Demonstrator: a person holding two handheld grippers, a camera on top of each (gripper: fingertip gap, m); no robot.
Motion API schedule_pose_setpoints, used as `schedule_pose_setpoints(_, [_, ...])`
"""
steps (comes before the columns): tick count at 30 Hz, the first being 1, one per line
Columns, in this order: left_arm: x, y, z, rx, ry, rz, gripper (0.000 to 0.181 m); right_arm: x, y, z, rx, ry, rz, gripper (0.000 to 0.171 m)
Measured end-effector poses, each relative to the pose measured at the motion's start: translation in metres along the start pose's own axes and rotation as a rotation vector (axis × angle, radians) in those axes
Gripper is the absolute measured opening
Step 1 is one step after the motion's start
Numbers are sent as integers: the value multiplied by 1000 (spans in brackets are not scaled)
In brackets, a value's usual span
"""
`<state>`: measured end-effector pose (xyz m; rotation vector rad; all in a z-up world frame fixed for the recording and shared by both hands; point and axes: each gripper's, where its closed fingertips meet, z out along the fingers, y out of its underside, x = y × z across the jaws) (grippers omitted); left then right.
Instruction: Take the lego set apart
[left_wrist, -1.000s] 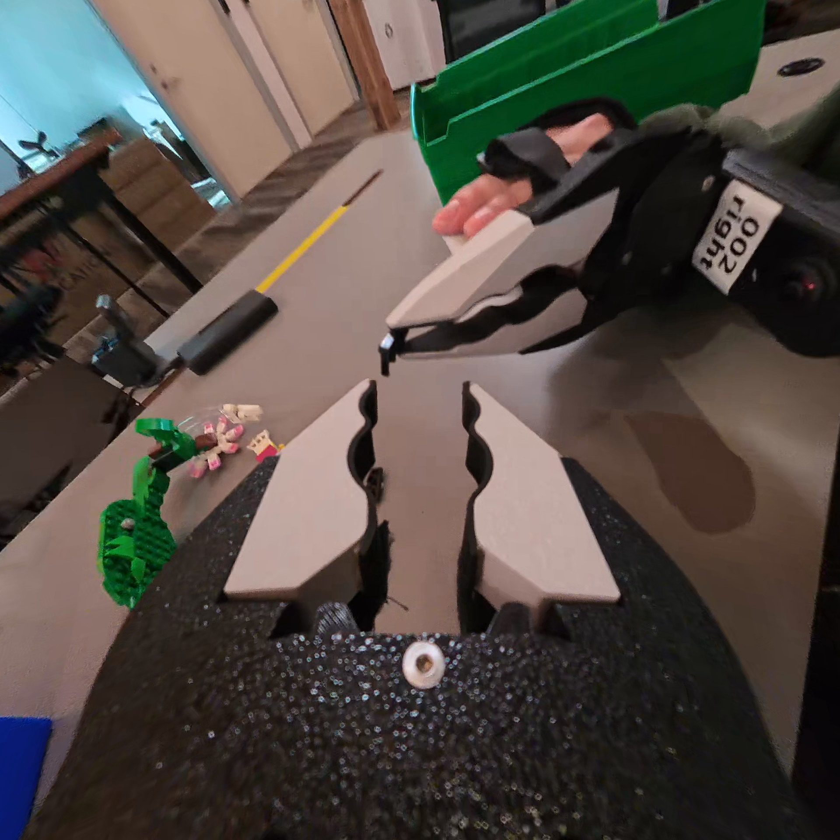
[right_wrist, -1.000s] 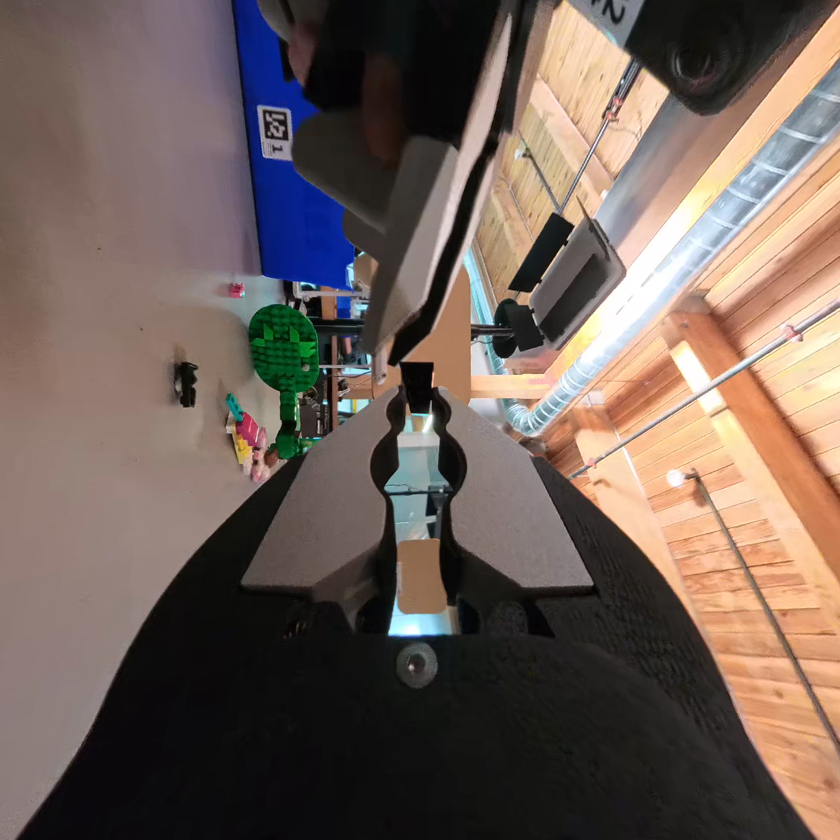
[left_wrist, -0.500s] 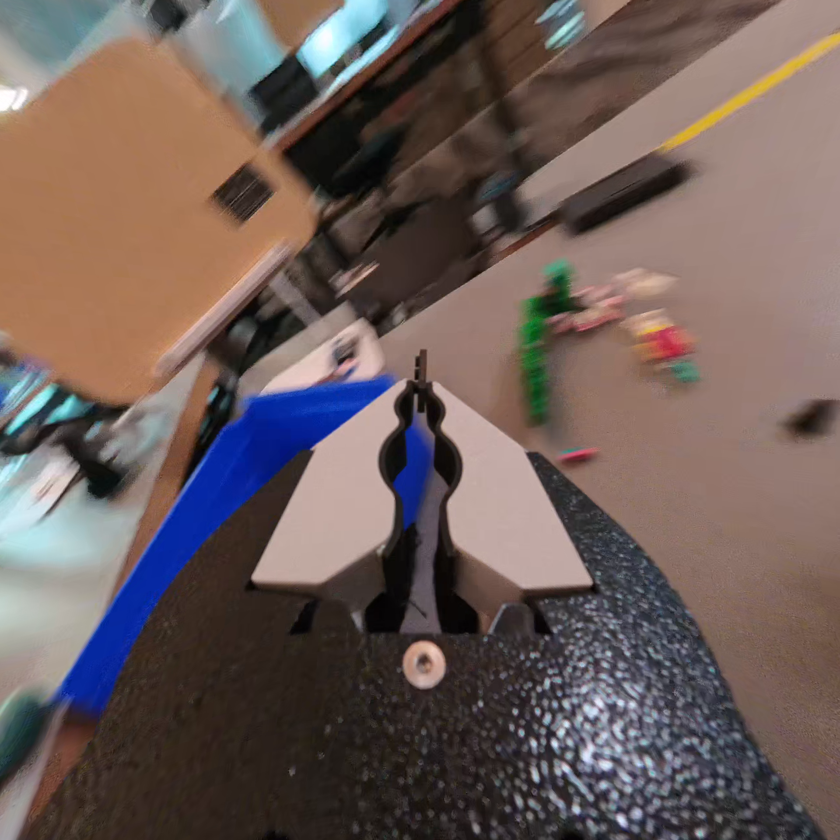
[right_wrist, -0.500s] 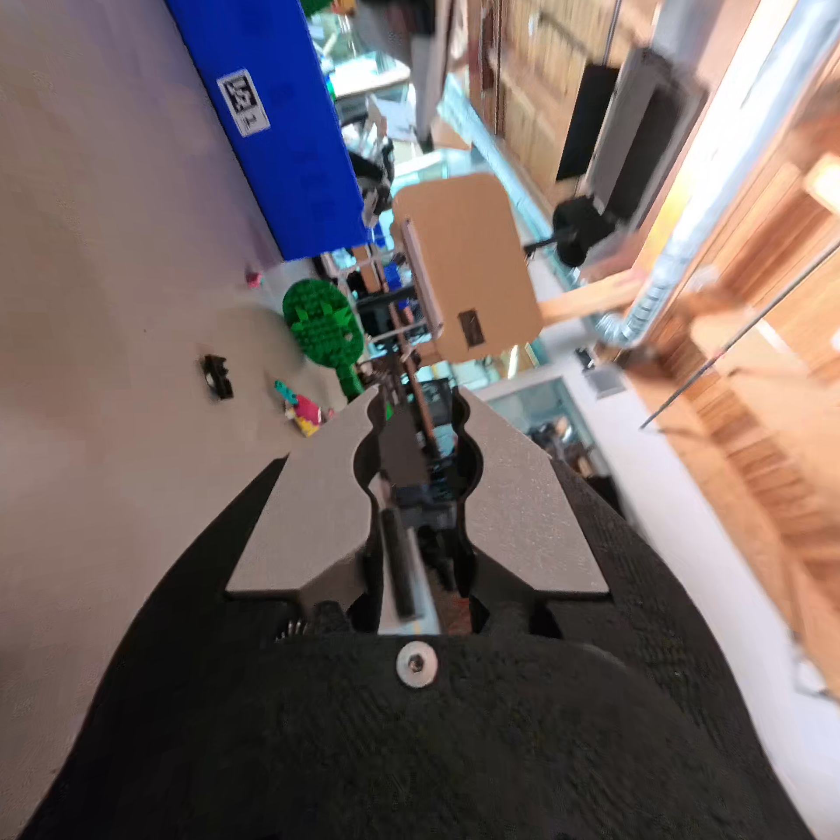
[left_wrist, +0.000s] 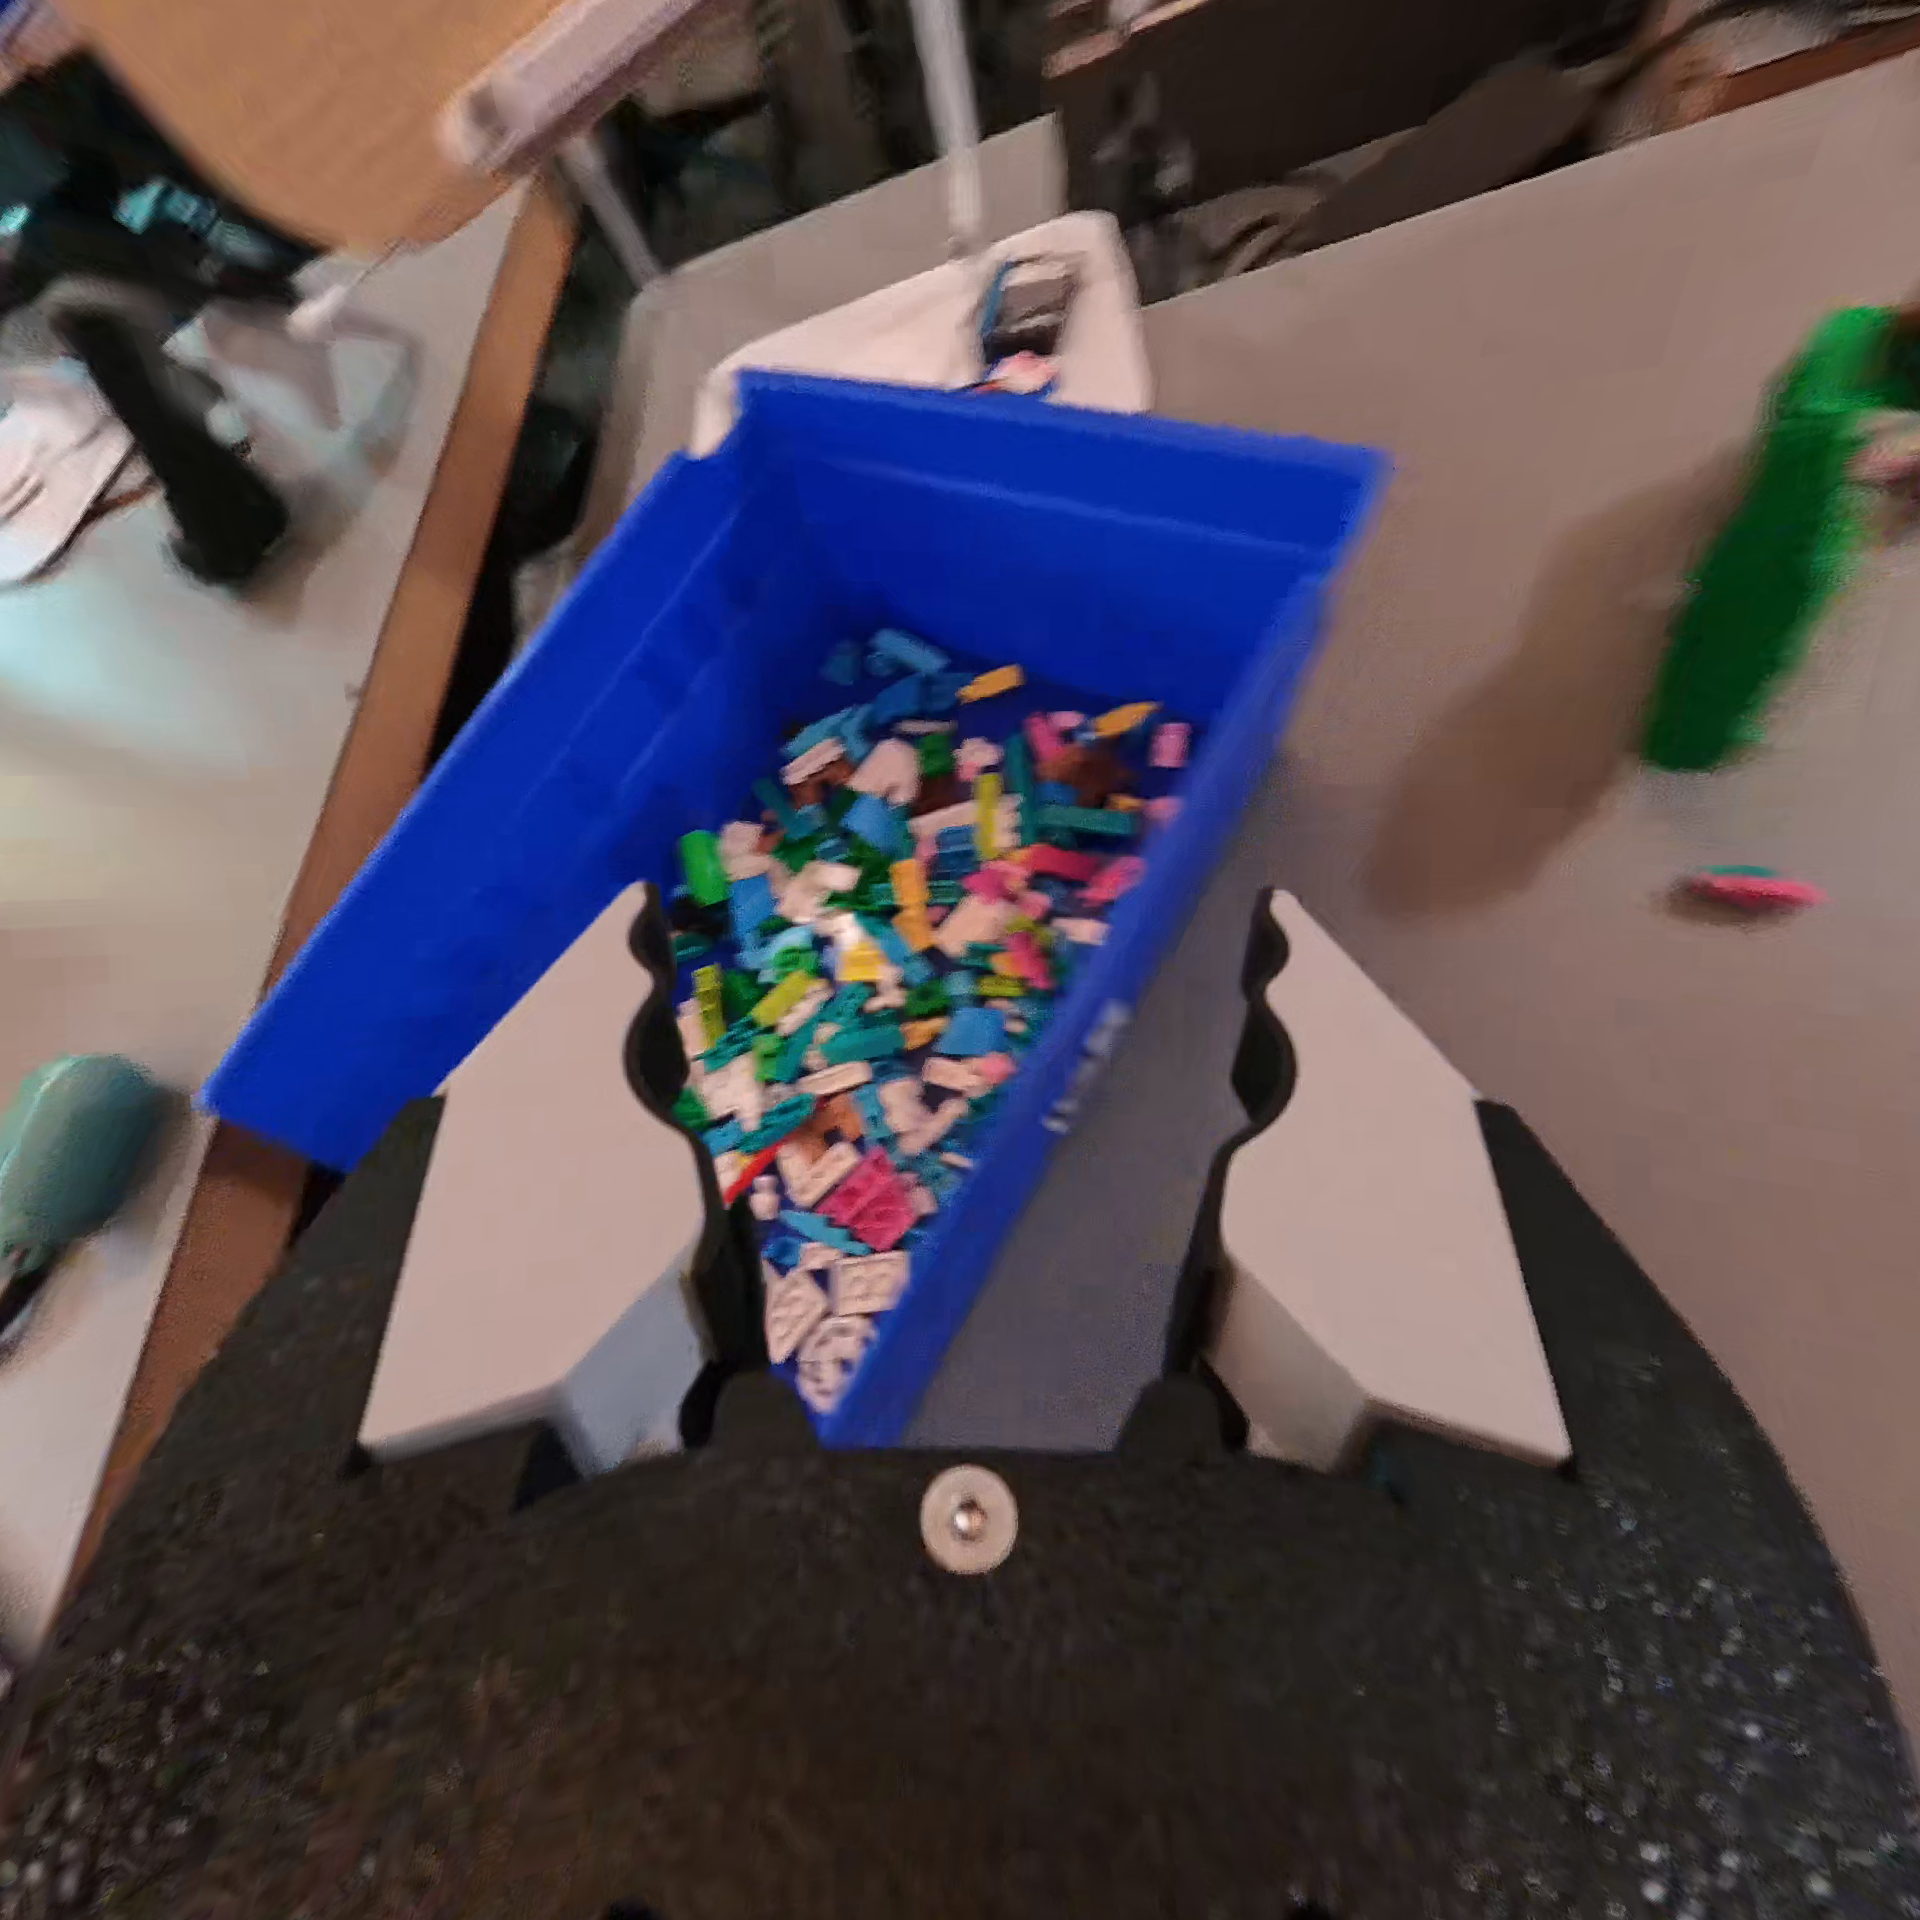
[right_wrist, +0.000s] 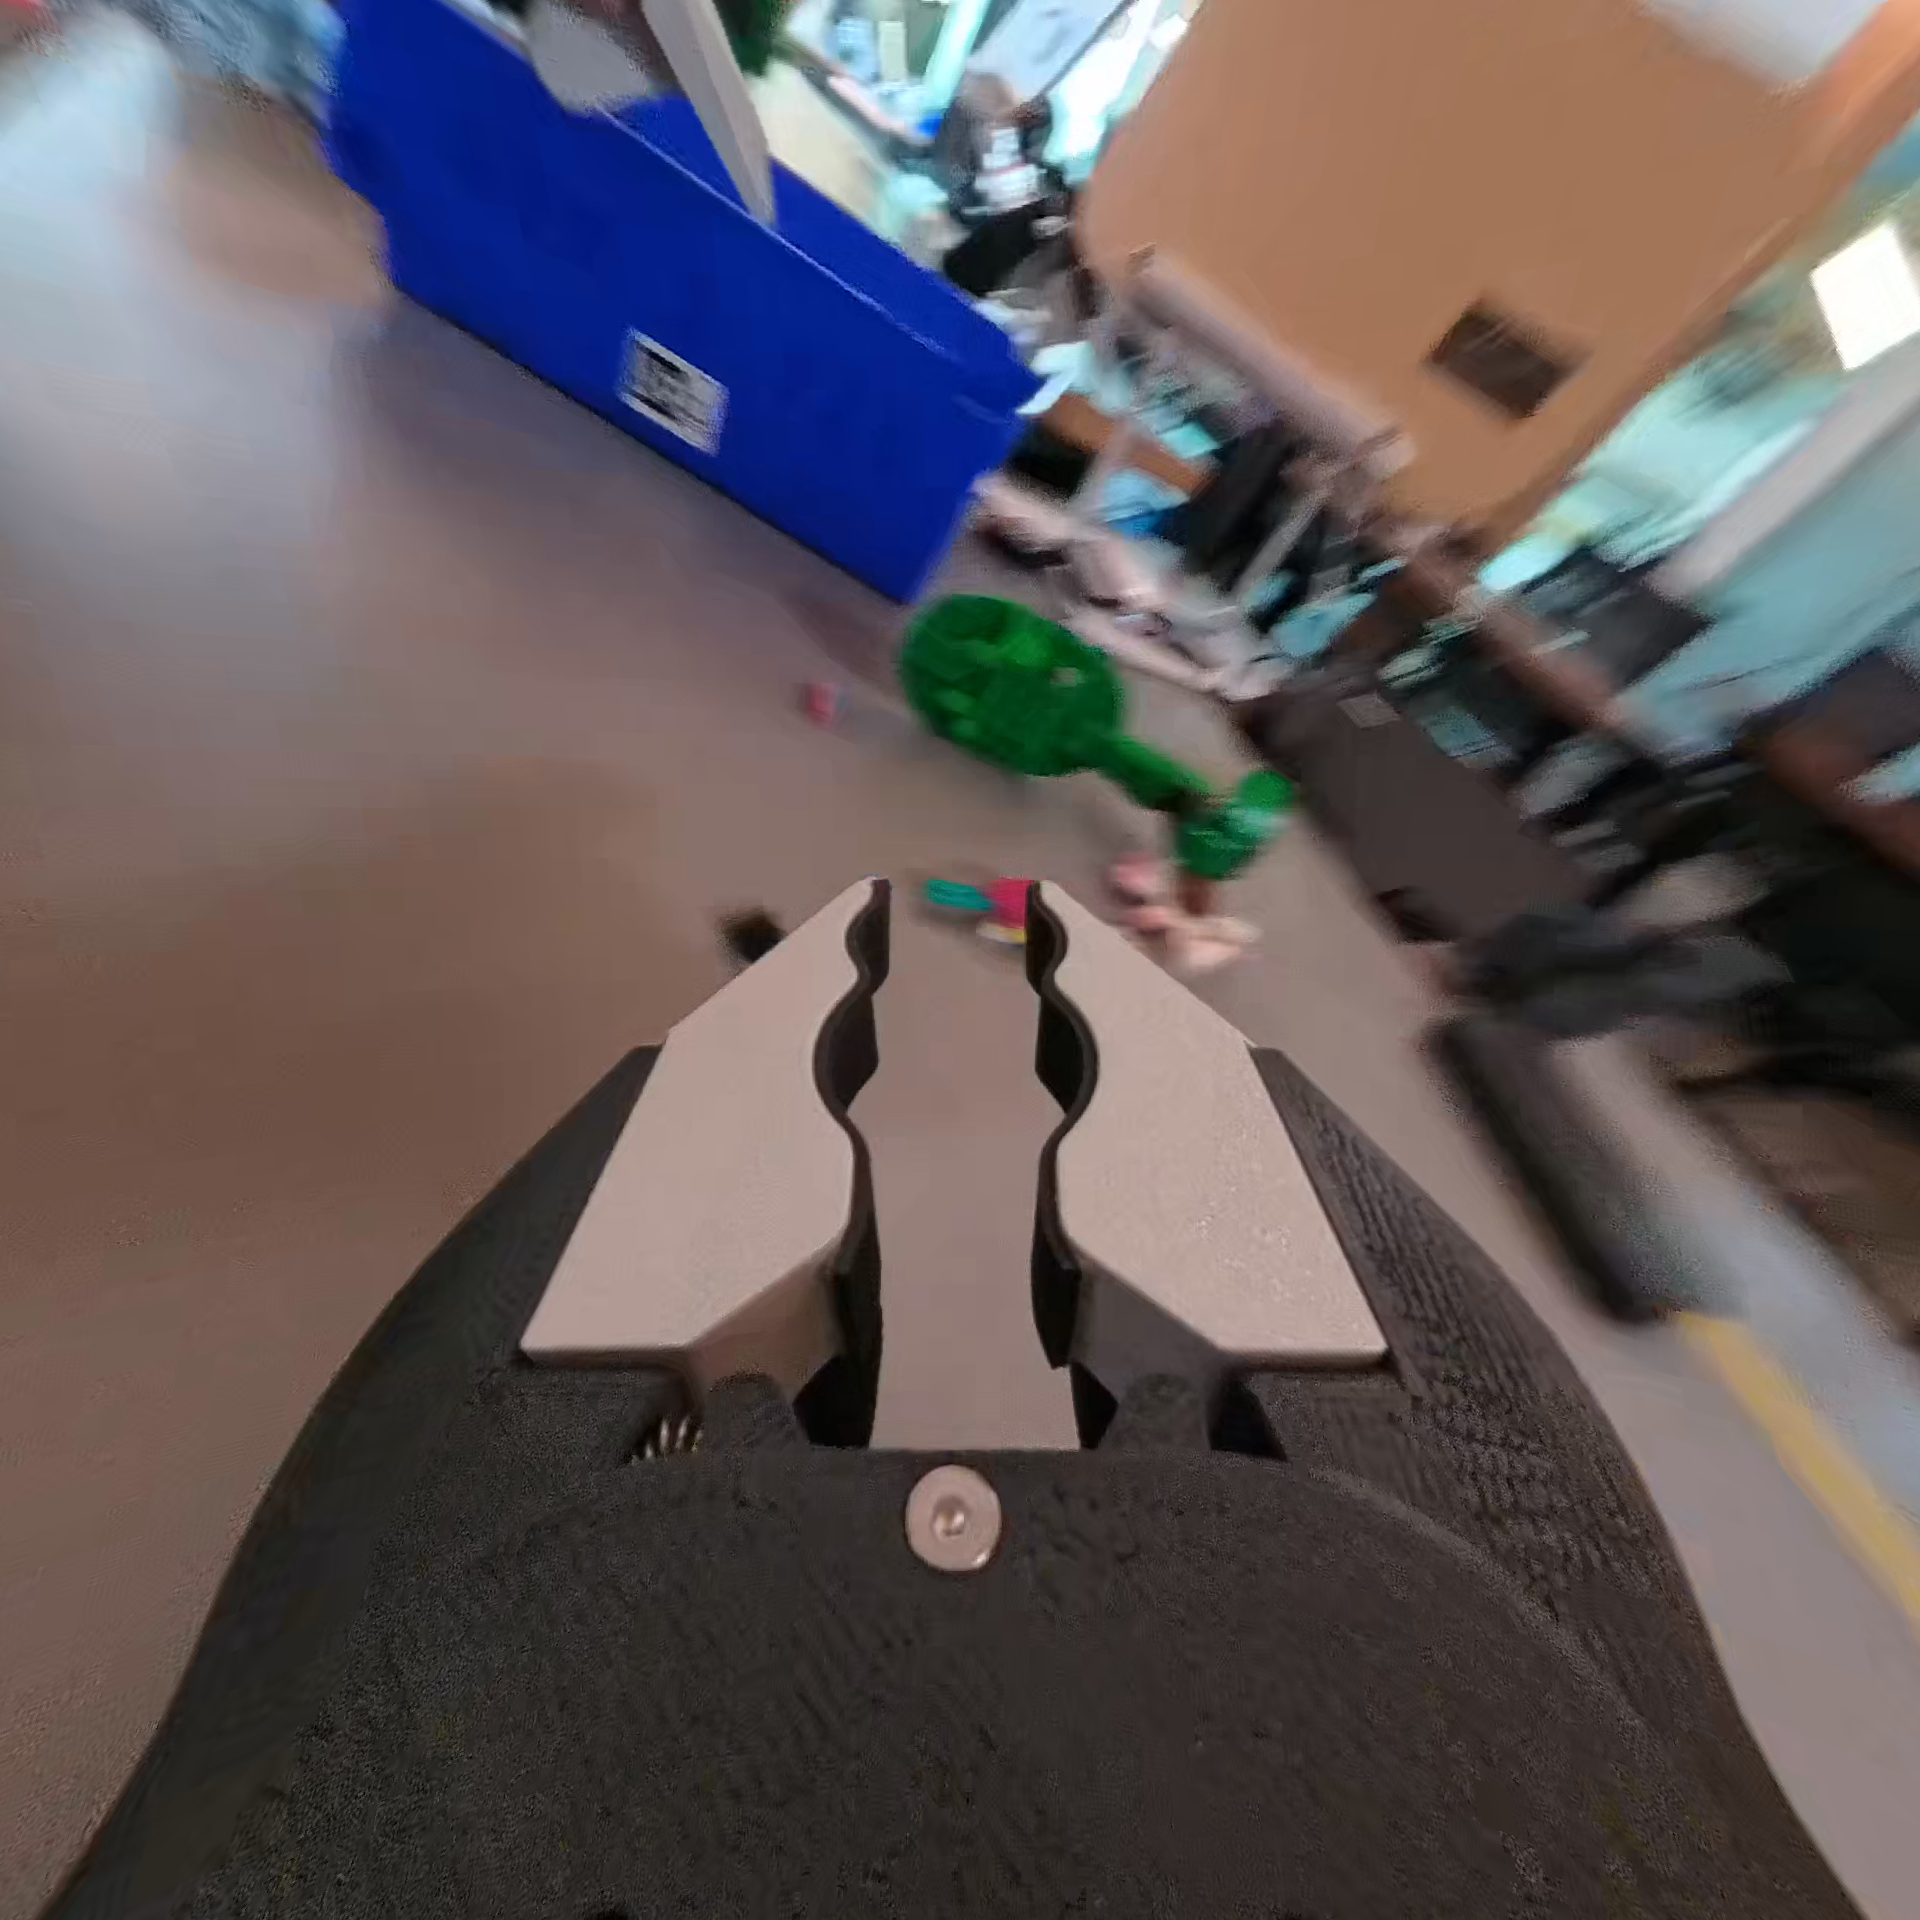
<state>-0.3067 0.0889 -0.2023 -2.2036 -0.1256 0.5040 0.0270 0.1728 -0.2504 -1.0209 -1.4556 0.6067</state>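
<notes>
My left gripper (left_wrist: 956, 904) is wide open and empty above the blue bin (left_wrist: 520, 810), which holds many loose colourful lego pieces (left_wrist: 894, 966). The green lego set (left_wrist: 1766, 582), blurred, lies on the table to the right of the bin. In the right wrist view the same green set (right_wrist: 997, 686) lies on the table ahead, with pink and teal pieces (right_wrist: 982, 899) just past my right gripper (right_wrist: 958, 888). The right gripper is open and empty, low over the table. A small black piece (right_wrist: 750, 930) lies left of its tips.
The blue bin (right_wrist: 675, 270) stands at the far left in the right wrist view, with a finger of the left gripper (right_wrist: 717, 94) above it. A small pink piece (left_wrist: 1745, 891) lies on the table between bin and set. The table edge runs left of the bin.
The left gripper, shut on a small black piece half a second ago, has swung over the blue bin and opened wide, now empty. The right gripper has turned down toward the table and opened.
</notes>
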Motion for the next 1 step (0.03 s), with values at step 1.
schedule_pose_setpoints(1, [20, -1, -8, 32, 45, 35, 105, -12, -5, 9, -14, -96, 119, 26])
